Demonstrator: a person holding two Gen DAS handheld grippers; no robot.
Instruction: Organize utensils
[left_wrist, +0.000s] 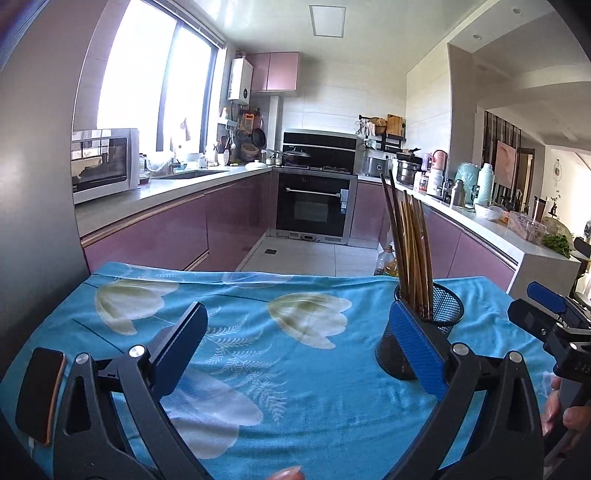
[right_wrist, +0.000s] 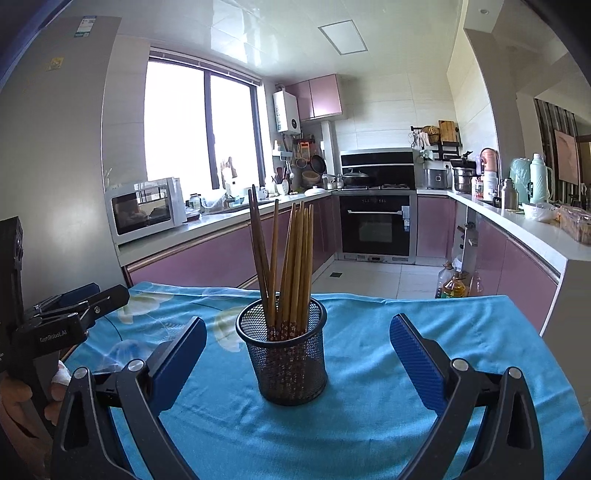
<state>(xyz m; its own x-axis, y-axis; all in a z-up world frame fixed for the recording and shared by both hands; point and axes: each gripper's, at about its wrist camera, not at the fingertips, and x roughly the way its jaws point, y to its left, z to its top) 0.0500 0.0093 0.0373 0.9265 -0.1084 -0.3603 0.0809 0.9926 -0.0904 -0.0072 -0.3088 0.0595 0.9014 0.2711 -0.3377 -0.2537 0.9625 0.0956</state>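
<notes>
Chopsticks (right_wrist: 286, 266): upright in mesh holder (right_wrist: 284, 350) mid-table, gathered for tidiness.
Right gripper (right_wrist: 298, 350): jaws wide, empty, facing holder.
Left gripper (left_wrist: 299, 343): spread, empty, over tablecloth (left_wrist: 332, 406).

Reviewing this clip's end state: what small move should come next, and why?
Probably draw both grippers back. All the wooden chopsticks stand in the black mesh cup, none lie on the blue floral cloth, and the left gripper and right gripper are open, holding nothing.

Left gripper (left_wrist: 297, 343): jaws spread wide, nothing between pads, angled slightly downward. Right gripper (right_wrist: 298, 350): same, jaws wide, gripping nothing. Both held side by side; fingers (left_wrist: 576, 419) wrapped on right handle.
</notes>
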